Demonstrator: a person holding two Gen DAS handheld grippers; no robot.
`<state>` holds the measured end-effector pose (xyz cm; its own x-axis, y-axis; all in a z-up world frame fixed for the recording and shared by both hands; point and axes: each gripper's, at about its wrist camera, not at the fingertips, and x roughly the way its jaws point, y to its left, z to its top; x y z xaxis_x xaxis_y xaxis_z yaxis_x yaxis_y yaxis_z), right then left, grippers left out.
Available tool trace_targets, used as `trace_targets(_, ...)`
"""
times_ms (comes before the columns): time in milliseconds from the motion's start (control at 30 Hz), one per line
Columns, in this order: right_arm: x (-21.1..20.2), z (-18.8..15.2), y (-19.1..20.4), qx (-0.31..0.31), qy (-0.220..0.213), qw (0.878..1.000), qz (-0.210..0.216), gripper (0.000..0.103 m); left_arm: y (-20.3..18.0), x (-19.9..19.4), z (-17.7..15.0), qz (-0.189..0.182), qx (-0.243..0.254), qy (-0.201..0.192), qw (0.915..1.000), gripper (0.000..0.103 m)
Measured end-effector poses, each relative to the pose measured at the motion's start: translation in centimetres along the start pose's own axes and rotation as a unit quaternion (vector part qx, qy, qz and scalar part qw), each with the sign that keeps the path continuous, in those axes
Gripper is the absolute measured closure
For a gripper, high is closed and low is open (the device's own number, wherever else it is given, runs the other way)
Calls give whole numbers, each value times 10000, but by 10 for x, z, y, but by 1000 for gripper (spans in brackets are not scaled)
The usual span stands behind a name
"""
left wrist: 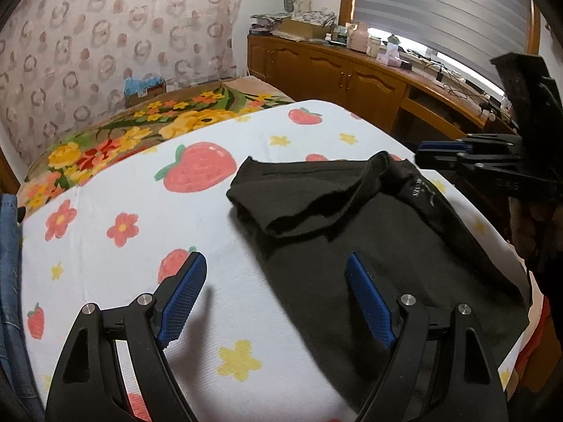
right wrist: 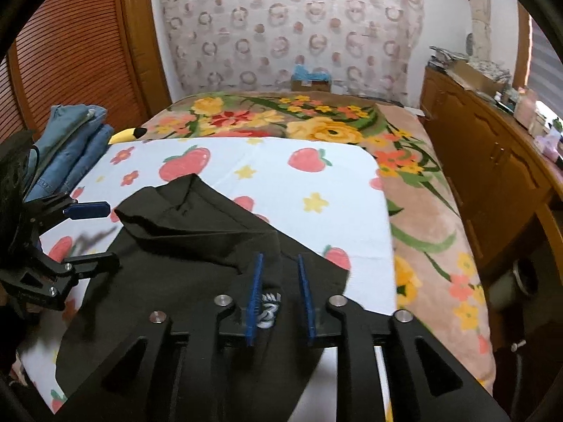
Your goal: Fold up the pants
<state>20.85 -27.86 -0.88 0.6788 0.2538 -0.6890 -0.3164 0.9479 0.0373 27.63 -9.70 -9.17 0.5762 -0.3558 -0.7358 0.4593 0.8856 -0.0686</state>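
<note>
Black pants lie on a white strawberry-print cloth on the bed, with one end folded over into a loose flap. My left gripper is wide open and empty, hovering over the pants' left edge. It also shows at the left of the right wrist view. My right gripper hovers just above the pants near a white logo, with its jaws narrowly apart and nothing between them. It shows at the right of the left wrist view.
Folded blue jeans lie at the cloth's left edge. A floral blanket covers the bed beyond and to the right. A wooden cabinet with clutter stands along the right. A patterned curtain hangs behind.
</note>
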Motion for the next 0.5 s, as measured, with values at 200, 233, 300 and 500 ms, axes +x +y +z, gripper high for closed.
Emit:
trace_targets(200, -6, -3, 19, -91, 71, 9998, 177, 78, 4, 9, -5, -56, -95, 118, 9999, 20)
trace_targets(233, -3, -4, 21, -134, 120, 9996, 197, 78, 4, 9, -5, -63, -112, 137, 9998, 20)
trace_targets(300, 0, -5, 19, -225, 203, 9994, 162, 78, 4, 10, -5, -80, -139, 144, 9998, 20)
trace_targets(500, 17, 2, 19, -488, 441, 9977, -159, 78, 2, 14, -6, 72, -100, 242, 9996, 20)
